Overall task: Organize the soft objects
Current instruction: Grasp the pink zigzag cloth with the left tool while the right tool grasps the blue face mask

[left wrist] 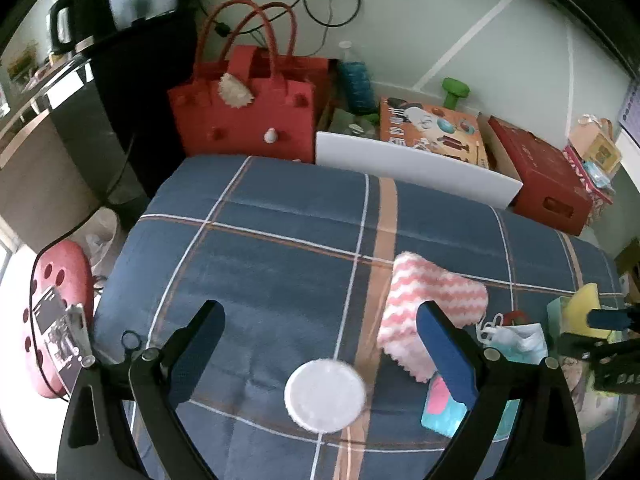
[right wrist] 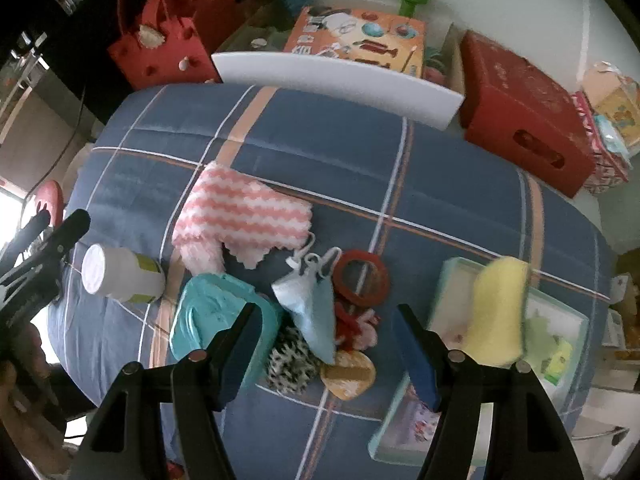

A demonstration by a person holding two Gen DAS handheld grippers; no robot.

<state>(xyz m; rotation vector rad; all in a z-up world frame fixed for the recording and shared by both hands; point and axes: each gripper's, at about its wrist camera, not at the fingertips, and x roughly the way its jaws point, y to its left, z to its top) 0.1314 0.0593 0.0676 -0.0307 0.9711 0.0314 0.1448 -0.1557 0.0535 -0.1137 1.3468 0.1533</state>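
Note:
On the blue plaid bed cover (right wrist: 360, 152) lies a pile of soft things: a pink-and-white zigzag cloth (right wrist: 240, 216), a light-blue face mask (right wrist: 316, 304), a black-and-white scrunchie (right wrist: 292, 360) and a yellow sponge (right wrist: 500, 312). My right gripper (right wrist: 328, 340) hangs open above the mask and scrunchie, holding nothing. My left gripper (left wrist: 324, 328) is open too, over a white bottle (left wrist: 325, 395) lying on the cover, with the zigzag cloth (left wrist: 424, 304) beside its right finger. In the right wrist view the left gripper (right wrist: 44, 248) shows at the left edge, next to the bottle (right wrist: 120, 274).
A teal wipes pack (right wrist: 216, 316), a red ring (right wrist: 362, 276) and a pale box (right wrist: 560, 320) under the sponge share the cover. Behind the bed stand a red felt bag (left wrist: 244, 116), a white board (left wrist: 416, 168), an orange toy box (left wrist: 432, 132) and a red carton (left wrist: 540, 172). A pink stool (left wrist: 60, 312) stands left.

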